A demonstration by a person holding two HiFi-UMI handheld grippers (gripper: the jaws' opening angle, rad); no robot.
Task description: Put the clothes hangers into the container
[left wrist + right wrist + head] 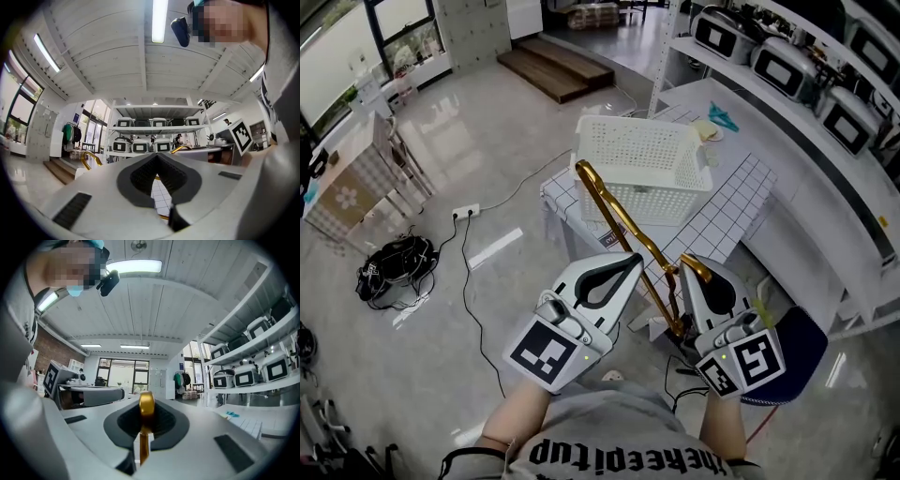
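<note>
Honestly not much to read here. The only real lettering is on the grey shirt [609, 452] at the bottom centre of the head view: dark print, upside down to the camera, looks like "thekeepitup". Each marker cube [546, 352] low in that frame carries a black-and-white square code, just a pattern with no letters. There's a small dark label [609, 240] on the table edge mid-frame and a blue wall sign [181, 366] in the right gripper view, both too small to make out.

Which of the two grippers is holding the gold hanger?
The right gripper: its jaws are clamped on the gold hanger. The left gripper has its jaws shut with nothing between them.
</note>
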